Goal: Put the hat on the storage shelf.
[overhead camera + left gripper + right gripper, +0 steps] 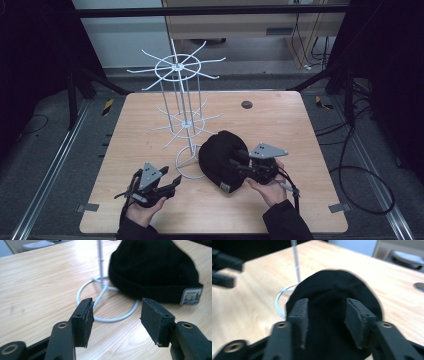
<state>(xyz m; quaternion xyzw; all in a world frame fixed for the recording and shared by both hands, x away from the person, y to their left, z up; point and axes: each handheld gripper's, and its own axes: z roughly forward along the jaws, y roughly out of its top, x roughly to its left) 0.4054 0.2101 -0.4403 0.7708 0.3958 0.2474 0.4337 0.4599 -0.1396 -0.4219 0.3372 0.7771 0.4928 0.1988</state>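
Note:
A black knit hat (pixel 222 157) with a small label lies on the wooden table (pixel 280 125), resting against the ring base of a white wire display stand (pixel 181 95). My right gripper (pixel 239 159) reaches in from the hat's right. Its jaws stand apart, open, over the hat's (pixel 332 287) crown in the right gripper view (pixel 327 306). My left gripper (pixel 176 180) hovers left of the stand's base. It is open (pixel 116 306) with nothing between the pads, facing the base ring (pixel 78 293) and the hat (pixel 155 270).
The stand's wire arms spread out at two levels above the table's middle. A small dark round disc (pixel 246 104) sits in the table near the back edge. Metal brackets (pixel 87 207) mark the front corners. Cables (pixel 360 175) lie on the floor to the right.

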